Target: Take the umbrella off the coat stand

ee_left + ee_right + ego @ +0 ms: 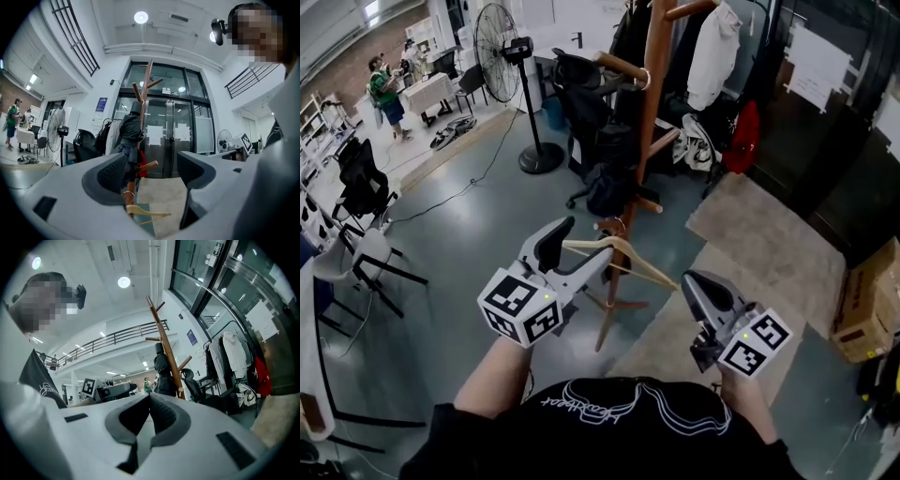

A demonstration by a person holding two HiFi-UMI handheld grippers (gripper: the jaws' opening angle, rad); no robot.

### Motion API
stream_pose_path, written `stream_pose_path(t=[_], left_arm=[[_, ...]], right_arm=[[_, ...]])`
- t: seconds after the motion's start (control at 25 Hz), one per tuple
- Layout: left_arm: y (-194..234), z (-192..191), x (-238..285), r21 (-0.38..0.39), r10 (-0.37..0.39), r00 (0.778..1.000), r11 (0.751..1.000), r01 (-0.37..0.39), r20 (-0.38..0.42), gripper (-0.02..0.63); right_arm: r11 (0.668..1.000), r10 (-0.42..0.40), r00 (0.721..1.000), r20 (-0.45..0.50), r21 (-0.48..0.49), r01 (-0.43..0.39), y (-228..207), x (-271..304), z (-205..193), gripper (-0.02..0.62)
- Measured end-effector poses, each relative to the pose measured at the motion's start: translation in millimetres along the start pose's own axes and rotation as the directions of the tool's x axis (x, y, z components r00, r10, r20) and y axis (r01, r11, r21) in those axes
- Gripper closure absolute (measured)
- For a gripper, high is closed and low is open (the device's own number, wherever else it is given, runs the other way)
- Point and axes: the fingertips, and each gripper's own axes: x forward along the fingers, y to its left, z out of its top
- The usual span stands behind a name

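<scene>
Two claws held level, well short of the stand. Left claw point(581, 246) wide and empty, likely readied for the grab. Coat stand point(649, 112) centre; umbrella point(130, 133) is probably the dark bundle on its pegs, can't confirm. Right claw point(692, 281) pinched closed, empty. Glossy grey floor point(487, 216), mat point(759, 234) by glass doors point(180, 136).

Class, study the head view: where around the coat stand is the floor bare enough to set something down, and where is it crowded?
Bare: grey floor left of the coat stand, near the fan; also the mat right of it. Crowded: chair and bags behind the stand.
</scene>
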Motion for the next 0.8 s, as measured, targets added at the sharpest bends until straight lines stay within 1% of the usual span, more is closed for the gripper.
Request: stream_pose_path(t=[0.32,0.44,0.56,0.68,0.8], left_arm=[[30,-1,42,0.047,0.029,0.999,0.999,-0.028,-0.028,0.261],[38,-2,62,0.051,0.046,0.998,0.998,-0.043,-0.046,0.258],[49,-1,81,0.084,0.062,0.996,0.995,-0.056,-0.064,0.253],[61,2,98,0.122,0.064,0.994,0.991,-0.053,-0.084,0.253],[69,3,113,0.146,0.048,0.994,0.989,-0.033,-0.100,0.253]], right_arm=[[1.000,-0.008,1.000,0.005,0.016,0.008,-31,9,4,0.594],[1.000,-0.002,1.000,-0.002,0.022,0.002,-50,16,12,0.594],[1.000,0.009,1.000,-0.007,0.019,-0.009,-66,26,21,0.594],[1.000,0.024,1.000,-0.012,0.008,-0.023,-78,37,30,0.594],[0.999,0.039,0.999,-0.017,0.000,-0.039,-88,47,36,0.594]])
